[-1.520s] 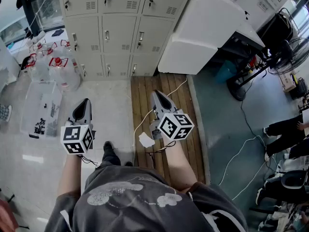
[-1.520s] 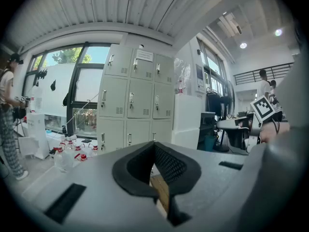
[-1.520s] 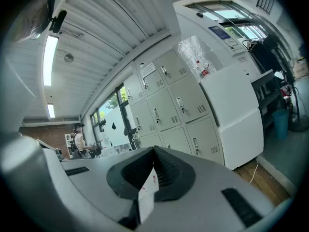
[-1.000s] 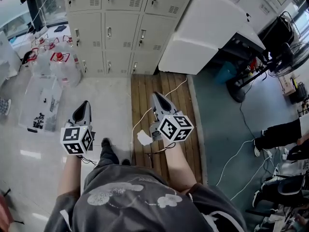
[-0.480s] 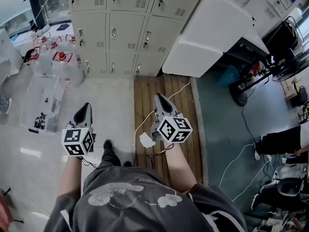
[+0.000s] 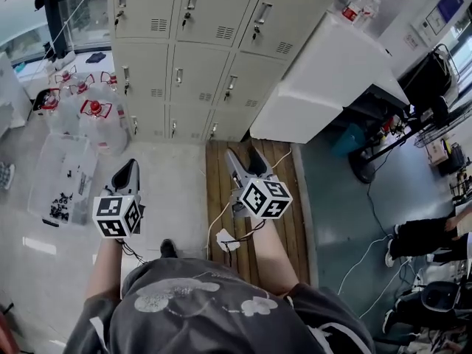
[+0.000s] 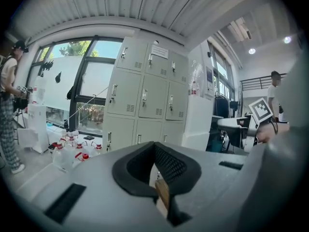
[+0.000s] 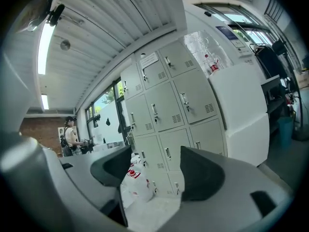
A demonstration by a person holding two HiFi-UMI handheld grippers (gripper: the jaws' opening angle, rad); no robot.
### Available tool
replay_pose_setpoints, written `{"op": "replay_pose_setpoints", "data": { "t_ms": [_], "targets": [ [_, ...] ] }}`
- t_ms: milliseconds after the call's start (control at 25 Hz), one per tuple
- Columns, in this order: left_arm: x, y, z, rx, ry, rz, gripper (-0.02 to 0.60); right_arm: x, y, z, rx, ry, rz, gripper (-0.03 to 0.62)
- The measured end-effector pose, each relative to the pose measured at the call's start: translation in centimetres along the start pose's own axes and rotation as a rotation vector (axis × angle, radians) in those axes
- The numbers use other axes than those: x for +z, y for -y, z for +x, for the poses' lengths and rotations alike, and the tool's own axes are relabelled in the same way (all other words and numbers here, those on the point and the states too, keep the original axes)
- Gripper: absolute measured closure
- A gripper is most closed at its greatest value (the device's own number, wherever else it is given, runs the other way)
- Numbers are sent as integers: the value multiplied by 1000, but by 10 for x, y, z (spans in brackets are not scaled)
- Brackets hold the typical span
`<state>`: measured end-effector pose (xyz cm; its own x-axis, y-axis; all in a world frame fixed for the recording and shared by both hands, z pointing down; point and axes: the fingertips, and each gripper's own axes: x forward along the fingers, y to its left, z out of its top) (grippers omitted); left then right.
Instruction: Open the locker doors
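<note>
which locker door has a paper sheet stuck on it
The middle door of the top row: it alone has a white paper sheet stuck near its upper edge. The other doors show only handles and vents.

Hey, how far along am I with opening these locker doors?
Nothing is done yet: every locker door in view is shut. In hand: the right claw has just been opening, with nothing between its pads, and faces the doors without touching them; the left claw is closed and empty. Left to do: reach a handle and pull each door open.
</note>
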<state>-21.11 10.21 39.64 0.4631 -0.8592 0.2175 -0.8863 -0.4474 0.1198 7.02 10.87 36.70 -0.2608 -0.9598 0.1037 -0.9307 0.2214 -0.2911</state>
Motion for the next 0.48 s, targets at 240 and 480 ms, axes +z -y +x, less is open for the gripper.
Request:
{"op": "replay_pose_setpoints", "data": {
  "t_ms": [240, 480],
  "targets": [
    [8, -43, 29, -16, 3, -22, 574, -1, -13, 53, -8, -16, 11, 286],
    [10, -87, 49, -15, -16, -34, 574, -14, -32, 94, -7, -35, 28, 286]
  ]
}}
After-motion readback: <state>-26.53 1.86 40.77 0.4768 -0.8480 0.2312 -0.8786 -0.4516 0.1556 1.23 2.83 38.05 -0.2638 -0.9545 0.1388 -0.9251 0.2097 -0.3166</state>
